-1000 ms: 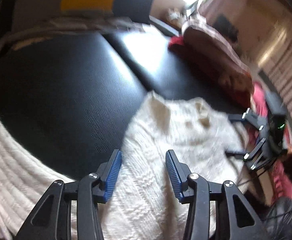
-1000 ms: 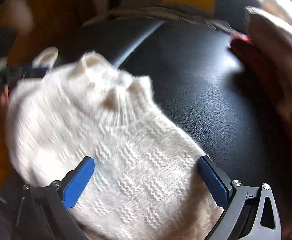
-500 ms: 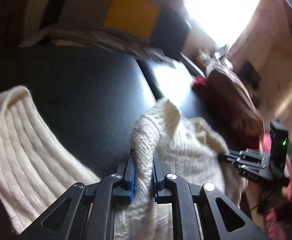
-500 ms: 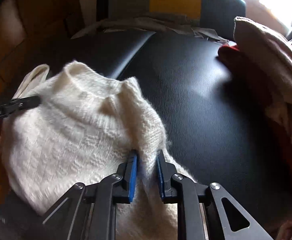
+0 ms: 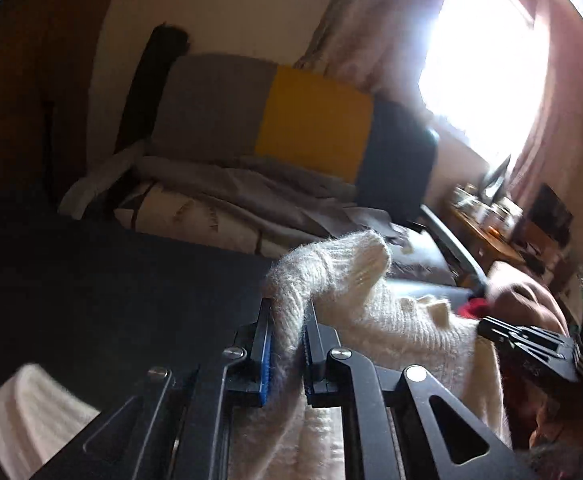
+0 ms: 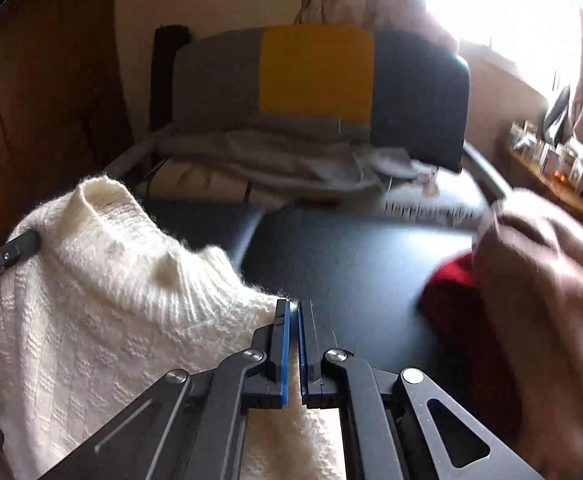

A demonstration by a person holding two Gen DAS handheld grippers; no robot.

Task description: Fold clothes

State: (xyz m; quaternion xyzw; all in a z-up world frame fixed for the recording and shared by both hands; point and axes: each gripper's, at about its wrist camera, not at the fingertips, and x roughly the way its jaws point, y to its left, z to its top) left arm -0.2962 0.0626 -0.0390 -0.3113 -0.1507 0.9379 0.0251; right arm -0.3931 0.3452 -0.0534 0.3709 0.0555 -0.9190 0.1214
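**Both my tongs pinch the white sweater**

Closest to me, my left gripper [image 5: 285,344] has squeezed down on a thick fold of the white sweater [image 5: 391,320]. Its jaws have just been closing, and now the blue pads [image 5: 266,356] press the wool from both sides. The gap is narrow, filled with fluffy knit. A bump of the sweater sticks up just past the tips.

My right gripper [image 6: 292,344] is pinched almost all the way shut. Its jaws have just been closing too. Only a thin edge of the white sweater [image 6: 103,300] sits between its blue pads [image 6: 284,356], right at the tips, and more wool shows below them.

The sweater hangs between my two grippers, with its ribbed neck drooping in the middle. In the right view I see my left gripper's tip [image 6: 7,258] at the far side of the sweater.

Under the sweater is a black seat [image 6: 351,264]. On it, to the right, lies a red cloth [image 6: 455,300] with a pinkish-brown cloth [image 6: 543,300] on top. Farther back is a crumpled grey blanket [image 6: 291,160]. Behind that stands a cushion [image 6: 315,76] in grey, yellow and dark blue. A bright window [image 5: 487,60] shines at the back.
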